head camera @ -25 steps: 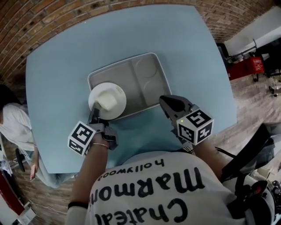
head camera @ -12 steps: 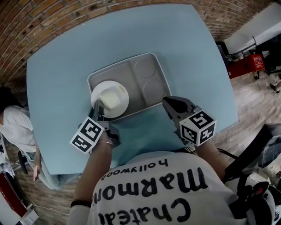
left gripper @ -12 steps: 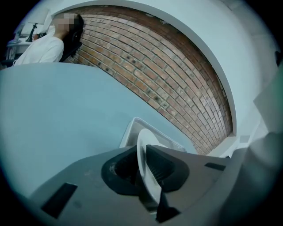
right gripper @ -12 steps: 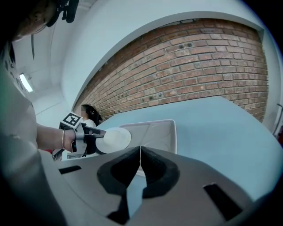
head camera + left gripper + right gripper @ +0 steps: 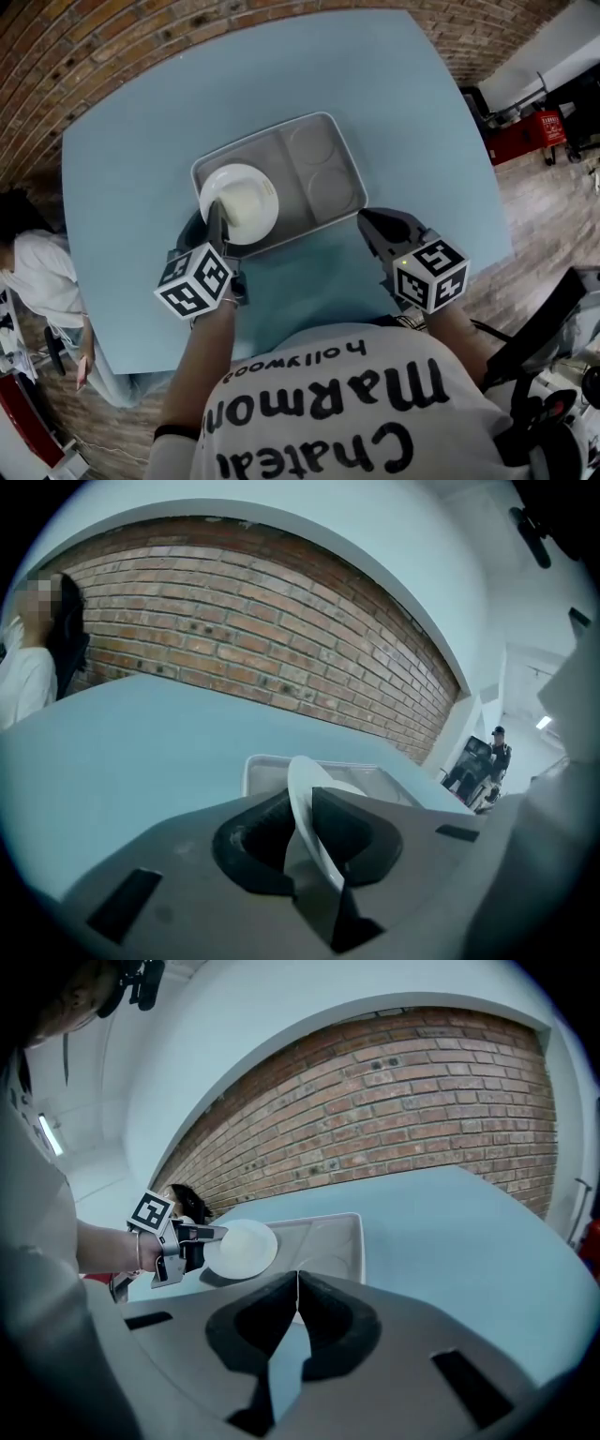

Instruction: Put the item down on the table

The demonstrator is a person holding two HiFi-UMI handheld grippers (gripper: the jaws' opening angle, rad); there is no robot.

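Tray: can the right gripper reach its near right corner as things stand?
Probably yes: the right gripper hovers beside the tray corner, nothing between; the left gripper holds the plate over its left part.

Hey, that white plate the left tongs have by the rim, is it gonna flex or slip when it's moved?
Probably stiff: the white plate holds its round shape though the left tongs pinch only its rim. It looks smooth, so it may swivel or slip in that edge hold. Likely fragile if knocked on the tray beneath.

The plate (image 5: 246,202) is white, the tray (image 5: 281,150) grey, the table (image 5: 141,122) pale blue
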